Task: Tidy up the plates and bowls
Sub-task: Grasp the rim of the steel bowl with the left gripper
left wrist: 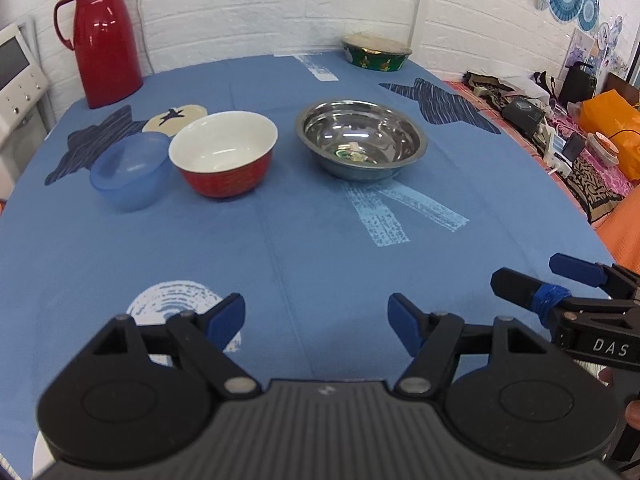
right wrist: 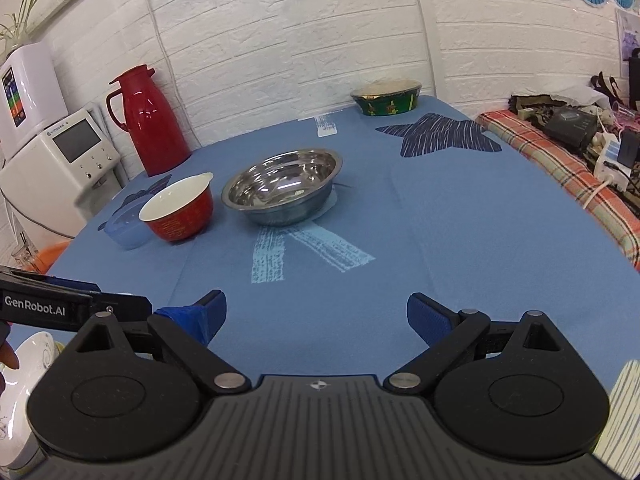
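Three bowls stand in a row on the blue tablecloth: a translucent blue plastic bowl (left wrist: 130,170) (right wrist: 127,228) at the left, a red bowl with white inside (left wrist: 224,152) (right wrist: 178,212) beside it, and a steel bowl (left wrist: 361,138) (right wrist: 282,188) to the right. A green patterned bowl (left wrist: 376,53) (right wrist: 387,98) sits at the far edge by the wall. A white plate (right wrist: 18,384) shows at the lower left of the right wrist view. My left gripper (left wrist: 316,320) hangs open and empty over the near cloth, well short of the bowls. My right gripper (right wrist: 316,316) is open and empty too.
A red thermos jug (left wrist: 102,36) (right wrist: 150,118) stands at the back left near a white appliance (right wrist: 60,160). A cluttered bench (left wrist: 560,128) with boxes and an orange bag runs along the table's right side. The white brick wall closes the back.
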### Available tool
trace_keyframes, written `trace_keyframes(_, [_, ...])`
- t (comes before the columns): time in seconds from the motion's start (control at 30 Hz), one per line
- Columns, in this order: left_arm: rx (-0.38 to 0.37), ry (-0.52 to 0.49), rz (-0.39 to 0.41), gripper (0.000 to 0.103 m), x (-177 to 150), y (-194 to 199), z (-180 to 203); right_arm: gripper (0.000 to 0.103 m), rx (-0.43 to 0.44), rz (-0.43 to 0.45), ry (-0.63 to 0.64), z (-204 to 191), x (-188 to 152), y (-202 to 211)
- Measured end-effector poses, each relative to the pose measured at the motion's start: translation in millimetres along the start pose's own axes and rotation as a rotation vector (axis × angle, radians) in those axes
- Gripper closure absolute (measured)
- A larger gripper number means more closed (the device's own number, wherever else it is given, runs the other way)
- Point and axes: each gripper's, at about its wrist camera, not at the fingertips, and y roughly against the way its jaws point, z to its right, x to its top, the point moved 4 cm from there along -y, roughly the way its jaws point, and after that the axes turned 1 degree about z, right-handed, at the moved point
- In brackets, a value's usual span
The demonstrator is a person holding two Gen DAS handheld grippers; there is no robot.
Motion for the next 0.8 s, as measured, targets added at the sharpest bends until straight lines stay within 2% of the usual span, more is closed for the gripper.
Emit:
trace_keyframes(0.23, [-0.020, 0.083, -0.041, 0.032, 31, -31, 5, 0.018, -0.016, 0.025, 0.071, 7, 40, -24])
trace_keyframes(0.43, [0.069, 0.121, -0.031, 0.032, 56, -59, 5, 0.018, -0.014, 0.008, 0.092, 9, 66, -50])
trace_keyframes(0.67, [0.098, 0.251, -0.027, 0.032, 79, -89, -6, 0.018, -0.021, 0.011, 0.101, 14, 98, -83])
trace_keyframes(0.8, [0.044, 0.391, -0.024, 0.032, 88, -102, -16, 0.018, -0.038, -0.018, 0.087, 20, 109, -110])
